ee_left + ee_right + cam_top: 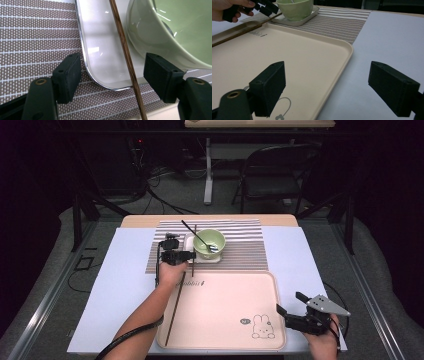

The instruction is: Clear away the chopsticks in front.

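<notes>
A green bowl [209,242] with a spoon [202,241] in it stands on a small white plate [189,240] on a striped placemat [240,252]. My left gripper [192,254] reaches in at the plate's left side. In the left gripper view its jaws [112,70] are open either side of a brown chopstick [125,50], which crosses the plate's corner [105,50] beside the bowl [175,25]; neither pad touches it. My right gripper [290,302] stands open over the tray's right edge, with nothing between its fingers [327,82].
A beige tray [220,305] with a rabbit print lies in front of the placemat, and a dark chopstick [174,312] lies along its left part. A white sheet [125,285] covers the table. A folding chair [270,170] stands beyond the far edge.
</notes>
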Demonstrator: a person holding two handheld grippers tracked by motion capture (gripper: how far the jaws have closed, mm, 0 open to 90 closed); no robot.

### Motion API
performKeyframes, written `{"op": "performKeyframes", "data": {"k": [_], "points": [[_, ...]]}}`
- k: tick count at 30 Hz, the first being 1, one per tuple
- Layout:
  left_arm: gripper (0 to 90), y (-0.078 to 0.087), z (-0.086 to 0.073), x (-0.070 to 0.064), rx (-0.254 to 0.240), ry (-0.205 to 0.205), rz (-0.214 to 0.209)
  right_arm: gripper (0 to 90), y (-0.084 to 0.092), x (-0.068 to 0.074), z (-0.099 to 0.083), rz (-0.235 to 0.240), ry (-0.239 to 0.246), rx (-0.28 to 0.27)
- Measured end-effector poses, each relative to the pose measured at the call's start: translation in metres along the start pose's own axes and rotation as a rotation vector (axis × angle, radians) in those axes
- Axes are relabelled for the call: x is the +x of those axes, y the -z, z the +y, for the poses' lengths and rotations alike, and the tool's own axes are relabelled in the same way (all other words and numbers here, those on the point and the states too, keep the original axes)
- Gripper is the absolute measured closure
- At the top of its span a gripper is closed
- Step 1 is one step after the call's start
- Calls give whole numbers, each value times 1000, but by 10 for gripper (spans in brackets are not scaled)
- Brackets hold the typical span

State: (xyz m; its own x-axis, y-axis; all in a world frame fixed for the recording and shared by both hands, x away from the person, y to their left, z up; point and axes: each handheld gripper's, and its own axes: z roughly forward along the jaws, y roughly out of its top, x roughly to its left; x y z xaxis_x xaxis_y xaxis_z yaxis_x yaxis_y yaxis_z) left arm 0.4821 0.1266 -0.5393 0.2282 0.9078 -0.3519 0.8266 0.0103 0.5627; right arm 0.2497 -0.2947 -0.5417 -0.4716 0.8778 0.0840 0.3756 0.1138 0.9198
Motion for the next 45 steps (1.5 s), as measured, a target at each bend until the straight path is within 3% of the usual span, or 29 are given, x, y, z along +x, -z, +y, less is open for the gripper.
{"op": "performKeyframes", "data": {"k": [16,28,36,45], "points": [[510,0,0,8,-36,16,7,139,0,0,0,5,6,2],[690,2,-2,21,-68,85,-34,139,0,0,0,4,6,1],[818,4,-2,23,-62,91,-6,139,0,0,0,4,8,1],[847,5,-3,25,-75,123,-18,139,0,0,0,4,7,2]]}}
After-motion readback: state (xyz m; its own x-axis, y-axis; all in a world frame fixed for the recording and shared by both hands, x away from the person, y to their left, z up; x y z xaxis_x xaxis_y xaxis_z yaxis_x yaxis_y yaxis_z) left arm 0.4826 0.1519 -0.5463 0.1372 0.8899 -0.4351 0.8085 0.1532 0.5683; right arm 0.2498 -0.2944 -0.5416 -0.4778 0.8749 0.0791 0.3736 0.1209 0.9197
